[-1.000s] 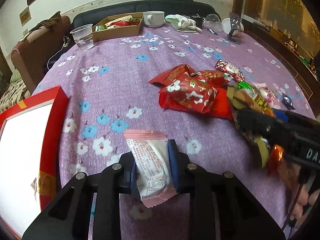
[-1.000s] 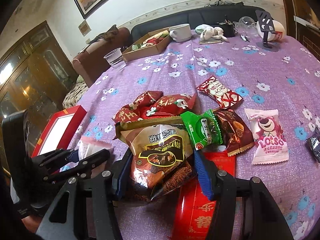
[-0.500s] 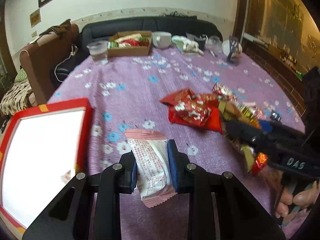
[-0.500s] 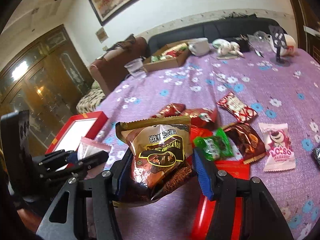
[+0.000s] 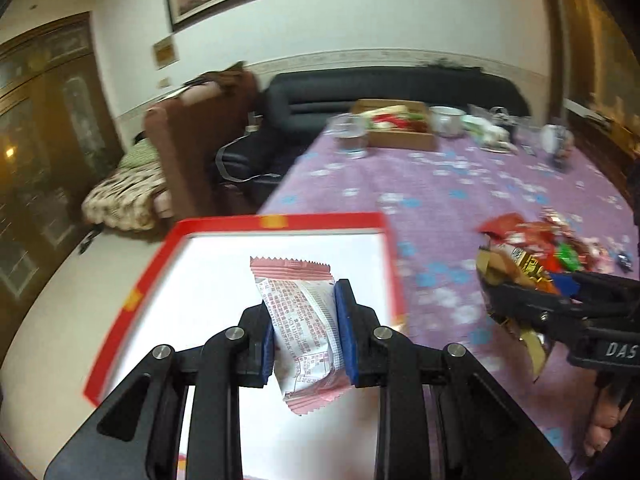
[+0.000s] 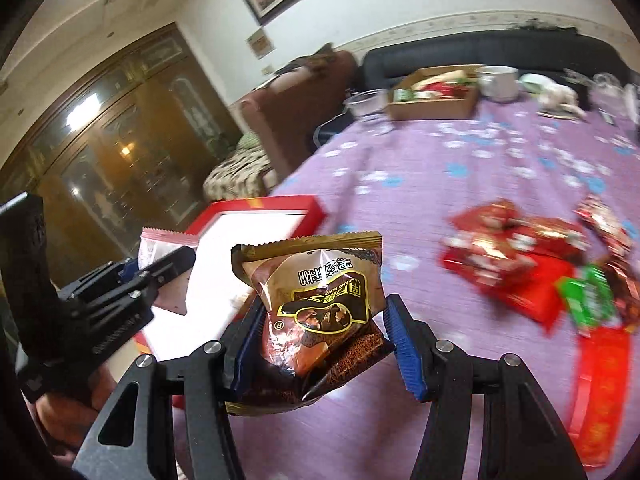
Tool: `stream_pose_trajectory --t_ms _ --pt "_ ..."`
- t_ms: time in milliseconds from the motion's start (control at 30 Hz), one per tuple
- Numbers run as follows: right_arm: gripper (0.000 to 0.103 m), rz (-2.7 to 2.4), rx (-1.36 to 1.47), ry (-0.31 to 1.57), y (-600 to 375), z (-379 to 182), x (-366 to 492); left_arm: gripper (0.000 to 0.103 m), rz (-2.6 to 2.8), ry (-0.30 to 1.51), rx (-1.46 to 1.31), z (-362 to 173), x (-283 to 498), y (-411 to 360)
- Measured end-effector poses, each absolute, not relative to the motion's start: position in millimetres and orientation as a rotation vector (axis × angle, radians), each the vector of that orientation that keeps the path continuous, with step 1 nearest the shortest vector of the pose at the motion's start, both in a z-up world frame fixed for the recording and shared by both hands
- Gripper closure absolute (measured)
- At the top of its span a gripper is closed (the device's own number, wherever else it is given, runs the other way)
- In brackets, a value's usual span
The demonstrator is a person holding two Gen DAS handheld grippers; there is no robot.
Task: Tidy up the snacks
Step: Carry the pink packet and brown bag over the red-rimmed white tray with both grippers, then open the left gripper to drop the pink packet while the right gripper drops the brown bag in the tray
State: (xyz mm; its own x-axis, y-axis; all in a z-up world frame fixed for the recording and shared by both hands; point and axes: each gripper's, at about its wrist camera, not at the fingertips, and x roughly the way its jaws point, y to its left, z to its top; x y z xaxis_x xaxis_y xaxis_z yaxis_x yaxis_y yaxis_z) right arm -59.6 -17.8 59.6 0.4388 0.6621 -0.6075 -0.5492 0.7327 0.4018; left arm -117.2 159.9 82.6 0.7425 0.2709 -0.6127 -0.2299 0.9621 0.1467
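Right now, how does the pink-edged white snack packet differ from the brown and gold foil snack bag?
The pink-edged white snack packet is slim, matte and pale; the brown and gold foil snack bag is bulkier, glossy and dark. The packet hangs above the red-rimmed white box, the bag beside it. Each is clamped in a claw.

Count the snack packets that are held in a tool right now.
2. A pink-and-white foil packet sits in the left tool, over the red-rimmed white box; a brown-and-gold foil bag in the right tool.
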Motion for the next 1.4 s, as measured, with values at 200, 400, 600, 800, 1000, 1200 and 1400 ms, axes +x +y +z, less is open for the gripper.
stream_pose_trajectory --t_ms 200,400,600,800,1000,1200,1400 --pt "0.045 0.819 0.104 0.846 45.8 55.9 -62.0 0.079 0.368 0.693 0.057 68.5 -120.1 192.8" --pt "0.045 0.834 0.063 0.867 81.4 47.4 -65.6 0.079 0.413 0.699 0.048 58.5 -121.5 213.9" --pt "0.044 0.820 0.043 0.854 89.5 46.9 -65.8 0.079 0.434 0.704 0.048 52.5 -118.8 221.7" --pt "0.044 0.826 0.046 0.851 95.3 48.4 -64.1 0.079 0.445 0.705 0.052 51.0 -120.0 224.3" --pt "0.043 0.836 0.023 0.847 102.2 48.2 -67.0 0.079 0.462 0.713 0.051 48.8 -119.5 226.1" --pt "0.041 0.809 -0.022 0.803 103.6 53.1 -71.8 0.076 0.501 0.724 0.037 49.4 -120.6 230.1" --pt "0.041 0.734 -0.087 0.771 99.8 60.4 -77.9 0.047 0.531 0.665 0.053 63.4 -131.0 224.7"
